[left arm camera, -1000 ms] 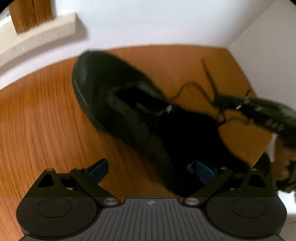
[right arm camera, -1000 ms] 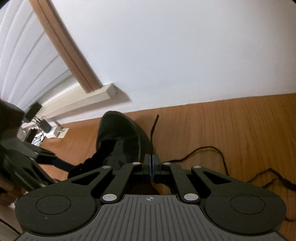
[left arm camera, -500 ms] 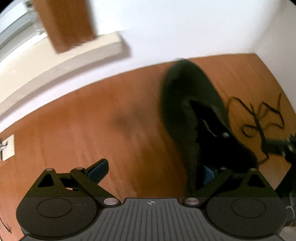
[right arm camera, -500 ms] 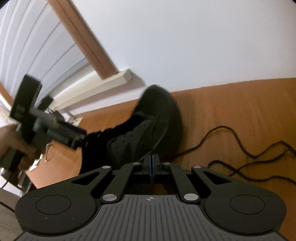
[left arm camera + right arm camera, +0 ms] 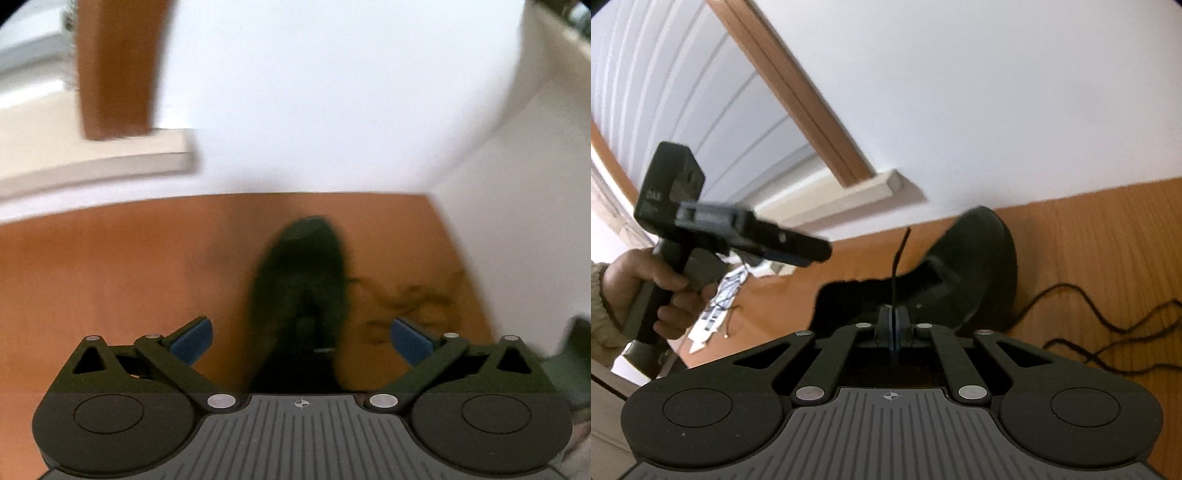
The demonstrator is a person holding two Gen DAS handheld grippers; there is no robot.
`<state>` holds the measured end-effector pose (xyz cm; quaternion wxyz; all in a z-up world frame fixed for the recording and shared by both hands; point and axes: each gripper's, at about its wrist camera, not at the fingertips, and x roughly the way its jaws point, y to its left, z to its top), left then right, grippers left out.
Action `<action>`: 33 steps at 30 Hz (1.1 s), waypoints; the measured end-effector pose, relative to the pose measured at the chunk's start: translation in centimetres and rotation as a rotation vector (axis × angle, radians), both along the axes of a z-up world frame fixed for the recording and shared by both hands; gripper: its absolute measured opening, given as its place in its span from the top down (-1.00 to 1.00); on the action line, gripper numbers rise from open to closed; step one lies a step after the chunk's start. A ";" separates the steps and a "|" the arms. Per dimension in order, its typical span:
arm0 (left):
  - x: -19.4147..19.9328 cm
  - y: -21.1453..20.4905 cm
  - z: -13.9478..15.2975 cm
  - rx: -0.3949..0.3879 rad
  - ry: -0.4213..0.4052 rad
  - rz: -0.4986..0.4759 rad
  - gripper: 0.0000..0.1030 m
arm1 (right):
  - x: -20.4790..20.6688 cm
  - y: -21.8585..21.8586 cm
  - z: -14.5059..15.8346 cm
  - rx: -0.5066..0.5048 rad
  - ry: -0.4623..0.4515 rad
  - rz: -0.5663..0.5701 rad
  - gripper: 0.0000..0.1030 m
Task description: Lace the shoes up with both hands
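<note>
A black shoe (image 5: 301, 291) lies on the wooden floor (image 5: 110, 280), blurred, toe pointing away; it also shows in the right wrist view (image 5: 964, 269). My left gripper (image 5: 301, 336) is open and empty, raised above the shoe's heel end. My right gripper (image 5: 893, 317) is shut on the black shoelace (image 5: 899, 258), whose stiff tip sticks up past the fingers. The rest of the lace (image 5: 1108, 328) trails in loose loops on the floor to the right of the shoe. The left gripper (image 5: 820, 254) shows in the right wrist view, held high at the left in a hand.
A white wall (image 5: 997, 110) runs behind the shoe. A wooden door frame (image 5: 798, 96) and a pale sill (image 5: 857, 192) stand at the left. Papers and small bits (image 5: 716, 310) lie on the floor at the left.
The left gripper has lifted and pulled back from the shoe, still open. The right gripper stays shut on the lace and has shifted so the shoe sits further right in its view.
</note>
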<state>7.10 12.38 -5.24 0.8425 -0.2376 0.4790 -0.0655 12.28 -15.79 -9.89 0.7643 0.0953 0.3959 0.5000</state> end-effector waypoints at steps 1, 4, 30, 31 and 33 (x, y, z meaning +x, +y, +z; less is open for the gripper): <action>0.3 -0.2 0.0 -0.050 0.000 -0.001 -1.00 | 0.0 0.1 0.2 0.006 -0.004 0.004 0.93; 1.3 -0.5 -0.2 -0.171 0.005 0.006 -1.00 | -0.1 0.3 0.8 0.023 -0.018 0.017 0.93; 1.2 1.2 -1.6 -0.351 -0.038 0.021 0.87 | -0.6 0.9 2.9 0.052 -0.053 0.060 0.86; 1.2 1.3 -1.6 -0.355 -0.036 0.026 0.88 | -0.6 0.9 2.8 0.051 -0.052 0.058 0.86; 1.2 1.5 -1.6 -0.356 -0.033 0.031 0.87 | -0.5 1.1 2.8 0.053 -0.047 0.058 0.83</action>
